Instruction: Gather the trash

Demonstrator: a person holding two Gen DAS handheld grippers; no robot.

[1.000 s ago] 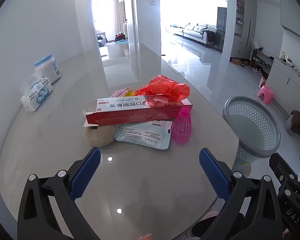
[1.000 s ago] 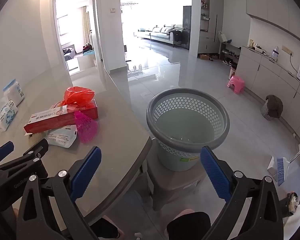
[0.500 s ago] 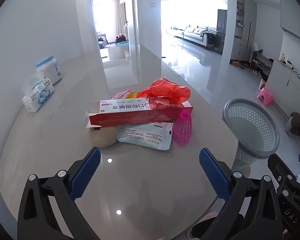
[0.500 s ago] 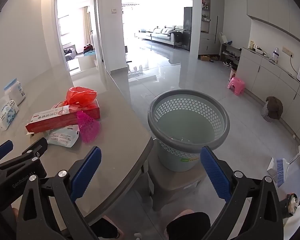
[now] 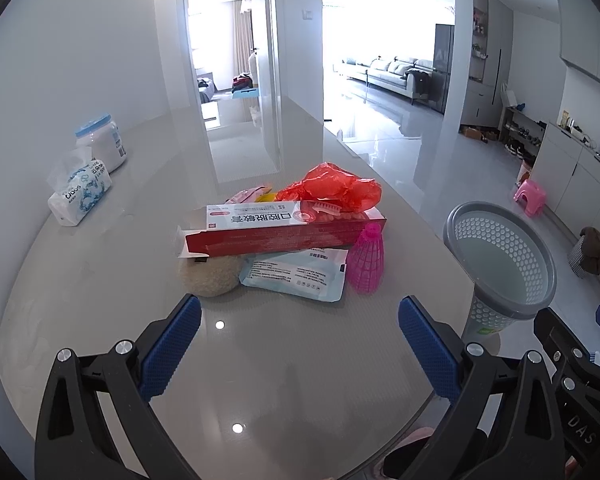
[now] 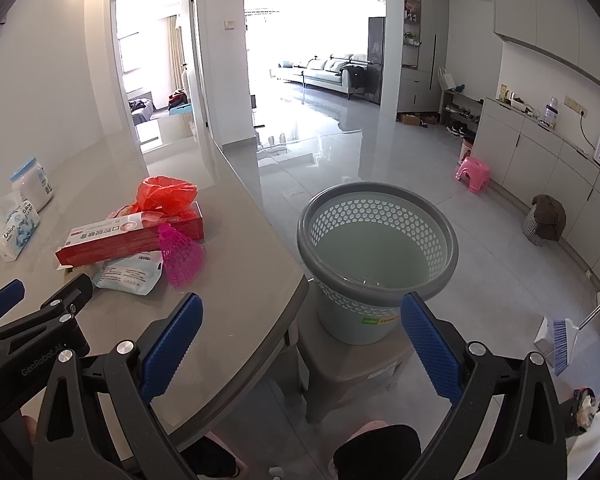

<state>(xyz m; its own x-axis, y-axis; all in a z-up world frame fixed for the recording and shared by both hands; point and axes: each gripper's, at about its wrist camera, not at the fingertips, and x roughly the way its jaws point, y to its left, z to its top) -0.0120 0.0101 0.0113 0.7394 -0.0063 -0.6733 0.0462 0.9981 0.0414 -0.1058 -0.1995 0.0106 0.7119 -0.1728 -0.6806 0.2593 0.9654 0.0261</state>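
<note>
Your left gripper (image 5: 299, 336): fingers spread wide, grasping nothing, low over grey tabletop (image 5: 100, 300). Trash pile at frame centre, beyond fingertips, apart from them: red box (image 5: 284, 230) atop beige sponge (image 5: 210, 274) and pale blue packet (image 5: 296, 274); pink mesh cone (image 5: 366, 260) just right; red plastic bag (image 5: 334, 188) behind. Your right gripper (image 6: 302, 334): fingers likewise released, empty; grey waste basket (image 6: 378, 236) at centre, just beyond them, off tabletop edge, on stool (image 6: 352, 364).

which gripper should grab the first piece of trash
Left, probably. The left hand-held gripper is open and faces the trash pile on the table; the right hand-held gripper, also open, faces the basket.
</note>
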